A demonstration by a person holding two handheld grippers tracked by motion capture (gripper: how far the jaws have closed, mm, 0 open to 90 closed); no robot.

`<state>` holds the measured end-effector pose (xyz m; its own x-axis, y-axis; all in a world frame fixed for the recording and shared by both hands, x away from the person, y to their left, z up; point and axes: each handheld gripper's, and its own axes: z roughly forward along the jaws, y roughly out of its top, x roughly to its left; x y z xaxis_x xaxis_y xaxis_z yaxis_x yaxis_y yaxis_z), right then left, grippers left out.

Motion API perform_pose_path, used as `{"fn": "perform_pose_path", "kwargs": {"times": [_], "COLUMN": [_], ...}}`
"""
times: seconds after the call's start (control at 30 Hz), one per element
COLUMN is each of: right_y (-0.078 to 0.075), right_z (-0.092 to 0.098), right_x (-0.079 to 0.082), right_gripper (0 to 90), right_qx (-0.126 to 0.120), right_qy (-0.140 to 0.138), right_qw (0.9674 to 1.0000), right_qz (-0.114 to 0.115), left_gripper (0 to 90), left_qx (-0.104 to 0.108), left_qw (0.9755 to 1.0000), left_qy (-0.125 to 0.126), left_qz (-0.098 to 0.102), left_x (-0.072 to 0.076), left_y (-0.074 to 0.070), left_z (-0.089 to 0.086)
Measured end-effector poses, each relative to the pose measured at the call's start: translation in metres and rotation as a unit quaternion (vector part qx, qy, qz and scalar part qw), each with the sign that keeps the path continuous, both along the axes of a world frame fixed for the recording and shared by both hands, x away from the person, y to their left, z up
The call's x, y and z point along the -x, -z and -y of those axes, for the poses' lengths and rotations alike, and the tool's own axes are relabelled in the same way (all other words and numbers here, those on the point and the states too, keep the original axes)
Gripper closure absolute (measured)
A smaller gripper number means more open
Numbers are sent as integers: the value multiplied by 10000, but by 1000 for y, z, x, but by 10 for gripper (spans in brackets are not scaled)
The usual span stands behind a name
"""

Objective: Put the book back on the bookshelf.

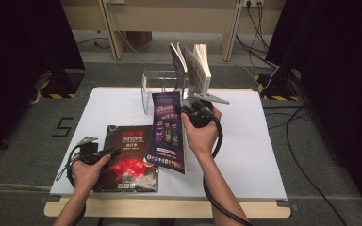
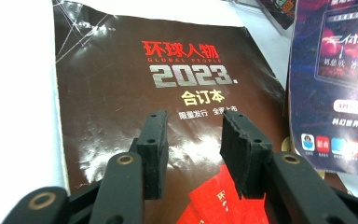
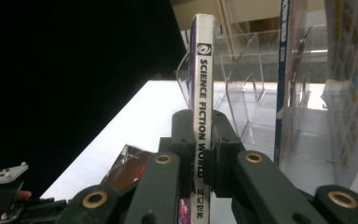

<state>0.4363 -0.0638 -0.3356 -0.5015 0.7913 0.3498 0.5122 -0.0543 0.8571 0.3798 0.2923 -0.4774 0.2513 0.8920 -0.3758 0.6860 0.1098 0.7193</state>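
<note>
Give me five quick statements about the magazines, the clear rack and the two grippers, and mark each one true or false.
1. The right gripper is clamped on the spine of the purple Science Fiction World magazine. True.
2. The left gripper grips the dark brown 2023 magazine. False: its jaws stand open above the cover with nothing between them.
3. The dark brown magazine lies flat on the white table top. True.
4. The clear plastic rack holds no books. False: two books stand upright in it.
5. The purple magazine lies flat on the table. False: the right gripper holds it up off the table, cover facing left in the high view.
</note>
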Motion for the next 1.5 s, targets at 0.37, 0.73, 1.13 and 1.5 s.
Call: {"fn": "perform_pose_path", "kwargs": {"times": [0.37,0.73,1.13,1.5], "right_y": [-9,-17,-26,-31], "right_z": [5,13,15,10], "right_x": [0,1,-1,-4], "right_gripper": [831,831,831,831], "right_qx": [-44,-92,-61,-35], "right_qy": [179,397,534,552], "right_qw": [9996,9982,9964,9955], "right_qz": [211,443,653,767], "left_gripper": [609,609,610,612], "left_qx": [-5,-13,-25,-34], "left_qw": [10000,9999,10000,10000], "left_qy": [-15,-103,-62,-79], "left_qz": [-7,13,5,28], "left_x": [0,6,5,5], "left_y": [0,-1,0,-1], "left_z": [-2,-3,-3,-4]}}
